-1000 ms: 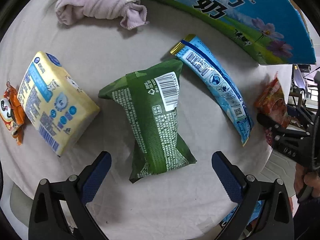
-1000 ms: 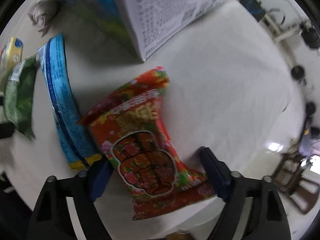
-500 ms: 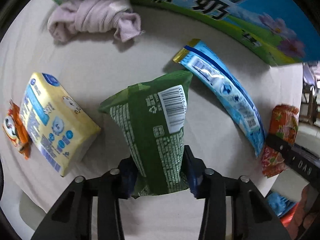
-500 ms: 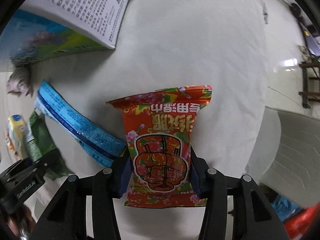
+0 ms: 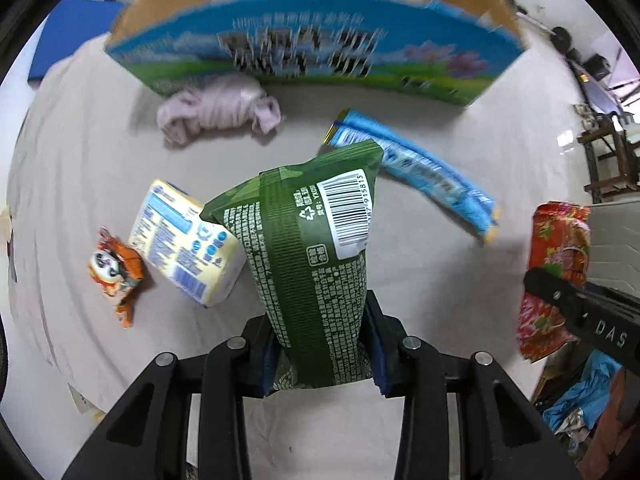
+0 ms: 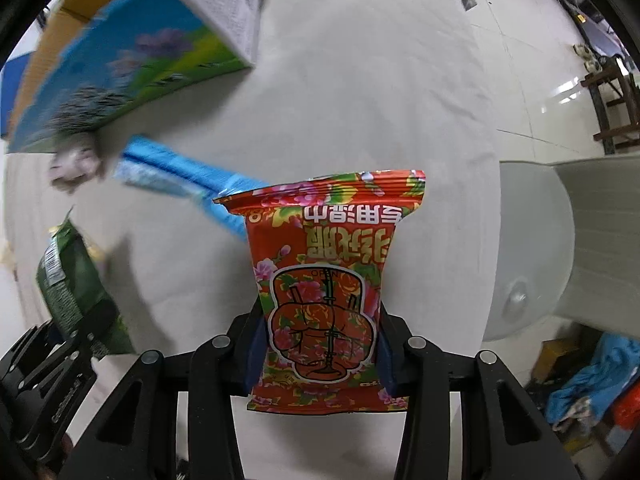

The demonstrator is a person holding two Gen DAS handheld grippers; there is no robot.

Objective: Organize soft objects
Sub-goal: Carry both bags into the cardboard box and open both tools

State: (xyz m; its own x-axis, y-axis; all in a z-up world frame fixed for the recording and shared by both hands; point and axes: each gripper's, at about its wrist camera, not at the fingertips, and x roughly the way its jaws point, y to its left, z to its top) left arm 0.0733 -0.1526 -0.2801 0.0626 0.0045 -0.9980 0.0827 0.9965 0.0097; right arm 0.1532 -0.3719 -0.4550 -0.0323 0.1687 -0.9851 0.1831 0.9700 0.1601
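Transport step: left hand-held gripper (image 5: pixel 322 350) clamped the green packet (image 5: pixel 308 264), right hand-held gripper (image 6: pixel 320 354) clamped the red floral packet (image 6: pixel 324 292); next, judged, carry both over the open carton (image 5: pixel 312 56).

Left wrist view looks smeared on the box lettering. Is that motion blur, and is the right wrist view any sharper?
Left wrist: the box print and blue packet are streaked like motion blur, while the green pack in the left gripper stays crisp. Right wrist: same pattern, red pack in the right gripper sharp, background box and blue packet smeared; fisheye bends both edges.
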